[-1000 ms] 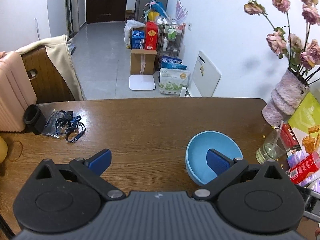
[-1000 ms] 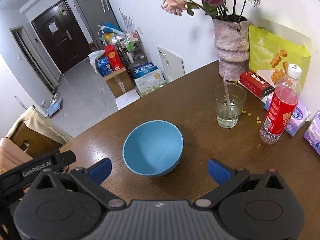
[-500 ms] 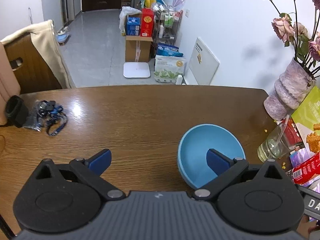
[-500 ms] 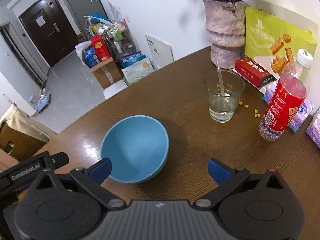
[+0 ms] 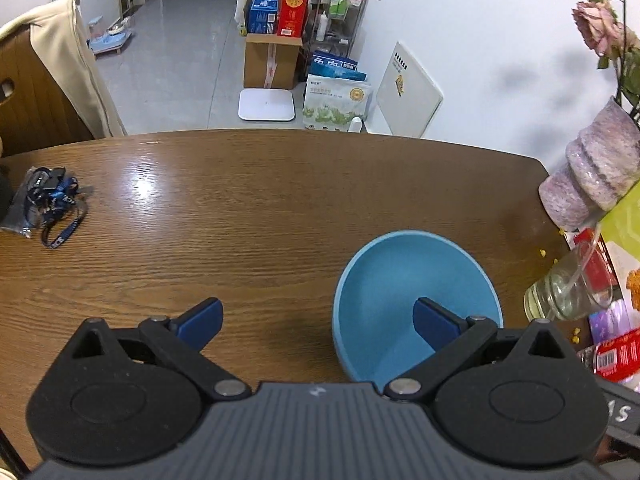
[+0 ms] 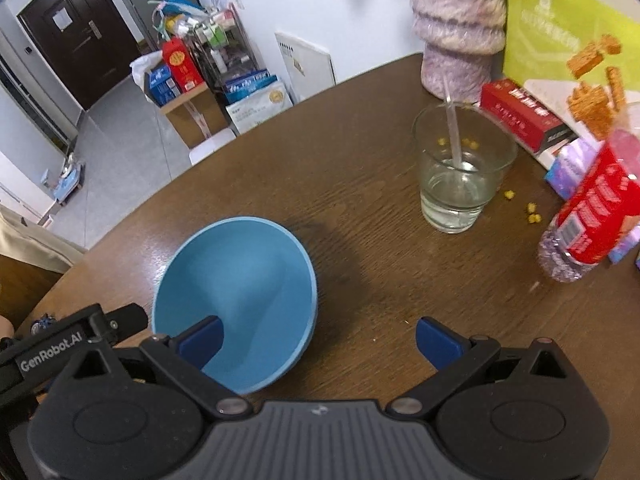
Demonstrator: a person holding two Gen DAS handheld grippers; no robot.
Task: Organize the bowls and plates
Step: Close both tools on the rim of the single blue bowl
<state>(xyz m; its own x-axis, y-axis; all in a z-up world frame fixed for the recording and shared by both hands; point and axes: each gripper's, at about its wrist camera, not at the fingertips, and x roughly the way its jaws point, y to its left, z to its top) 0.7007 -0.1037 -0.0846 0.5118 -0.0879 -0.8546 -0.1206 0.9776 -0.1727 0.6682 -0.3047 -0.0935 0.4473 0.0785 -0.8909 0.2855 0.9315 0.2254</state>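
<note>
A blue bowl stands upright on the brown wooden table. My left gripper is open; its right fingertip is over the bowl's inside and its left one is over bare wood. In the right wrist view the same bowl lies low and left. My right gripper is open too, with its left fingertip over the bowl's inside and the bowl's right rim between the fingers. Nothing is gripped. No plates are in view.
Right of the bowl stand a glass of water with a straw, a red-labelled bottle, a red box, snack packs and a purple vase. Yellow crumbs lie near the glass. A lanyard bundle lies far left.
Both grippers have moved forward and down toward the bowl. The right gripper has shifted right, so the bowl now lies under its left finger. Both stay open.
</note>
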